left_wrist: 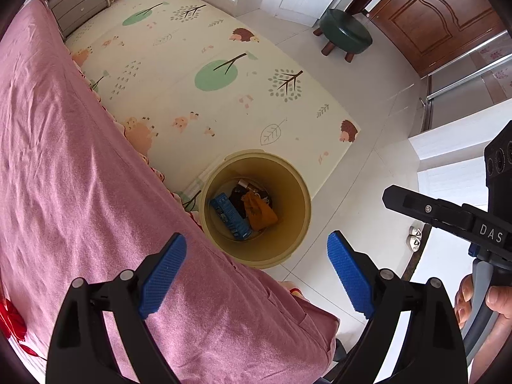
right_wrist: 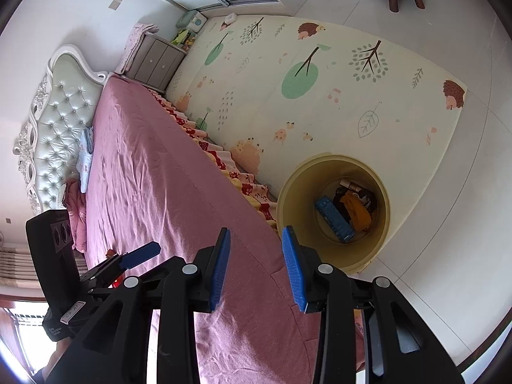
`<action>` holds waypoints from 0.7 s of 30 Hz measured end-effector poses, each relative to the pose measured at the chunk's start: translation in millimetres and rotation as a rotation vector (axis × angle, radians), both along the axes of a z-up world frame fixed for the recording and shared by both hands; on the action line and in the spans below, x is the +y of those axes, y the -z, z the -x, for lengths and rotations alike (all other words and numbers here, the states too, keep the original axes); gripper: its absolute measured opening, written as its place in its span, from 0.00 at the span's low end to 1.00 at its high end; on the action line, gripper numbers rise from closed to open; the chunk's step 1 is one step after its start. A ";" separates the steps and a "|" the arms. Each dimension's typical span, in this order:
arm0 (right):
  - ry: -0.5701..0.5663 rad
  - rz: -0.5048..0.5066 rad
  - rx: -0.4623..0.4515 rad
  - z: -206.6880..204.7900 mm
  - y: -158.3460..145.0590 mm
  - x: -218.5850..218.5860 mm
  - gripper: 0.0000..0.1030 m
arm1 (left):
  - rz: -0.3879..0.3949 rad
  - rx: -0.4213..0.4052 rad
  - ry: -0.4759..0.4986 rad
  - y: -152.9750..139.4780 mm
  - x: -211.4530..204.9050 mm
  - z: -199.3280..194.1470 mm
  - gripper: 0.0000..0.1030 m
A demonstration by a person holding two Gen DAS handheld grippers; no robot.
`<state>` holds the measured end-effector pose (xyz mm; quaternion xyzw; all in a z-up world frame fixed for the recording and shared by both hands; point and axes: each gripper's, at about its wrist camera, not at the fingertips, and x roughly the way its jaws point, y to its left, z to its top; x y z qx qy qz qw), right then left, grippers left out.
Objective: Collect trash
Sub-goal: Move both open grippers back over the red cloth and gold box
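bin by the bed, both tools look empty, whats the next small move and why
Probably swing both tools away to scan for more trash. The left tool and right tool are open and hold nothing, the round yellow plastic bin already holds a blue box and orange wrapper, and the pink bedspread looks bare.

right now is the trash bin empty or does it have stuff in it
Not empty, but far from full. The upright bin holds a blue box, an orange bag and something dark at the bottom.
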<state>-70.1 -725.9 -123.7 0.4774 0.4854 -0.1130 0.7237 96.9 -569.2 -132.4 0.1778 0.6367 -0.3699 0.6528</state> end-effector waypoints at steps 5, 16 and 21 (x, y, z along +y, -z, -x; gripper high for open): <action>-0.034 0.003 -0.032 -11.0 -16.5 15.1 0.35 | 0.021 -0.004 -0.040 -11.0 21.9 1.2 0.87; -0.202 0.024 -0.065 -43.7 -47.0 91.5 0.38 | 0.071 -0.045 -0.170 -42.6 110.7 2.6 0.87; -0.299 0.026 -0.078 -57.7 -58.1 146.4 0.38 | 0.072 -0.049 -0.253 -48.2 173.0 6.3 0.87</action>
